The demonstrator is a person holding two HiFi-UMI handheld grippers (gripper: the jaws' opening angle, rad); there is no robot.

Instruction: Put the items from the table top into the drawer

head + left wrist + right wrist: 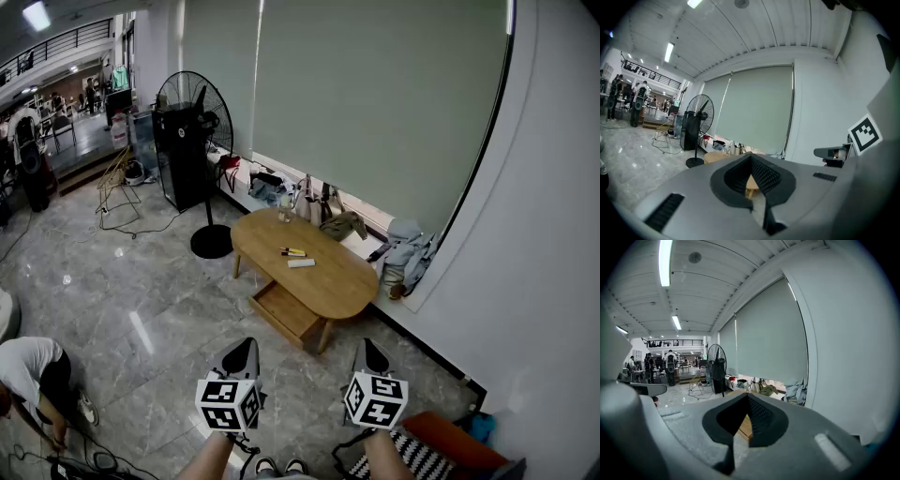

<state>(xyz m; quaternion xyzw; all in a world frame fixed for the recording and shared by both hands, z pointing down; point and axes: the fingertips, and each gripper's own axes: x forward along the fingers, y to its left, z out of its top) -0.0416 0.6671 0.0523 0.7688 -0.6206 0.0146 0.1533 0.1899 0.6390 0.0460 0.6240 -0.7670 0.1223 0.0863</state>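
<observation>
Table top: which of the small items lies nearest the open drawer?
The white stick; the two darker markers lie just behind it, farther from the drawer.

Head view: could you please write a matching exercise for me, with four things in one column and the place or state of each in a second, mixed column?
Things:
A. drawer
B. fan
C. white bar
D. person

Places or states:
1. crouching at the lower left of the picture
2. lying on top of the table
3. pulled open under the table
4. standing upright, left of the table

Pairs: A-3, B-4, C-2, D-1
</observation>
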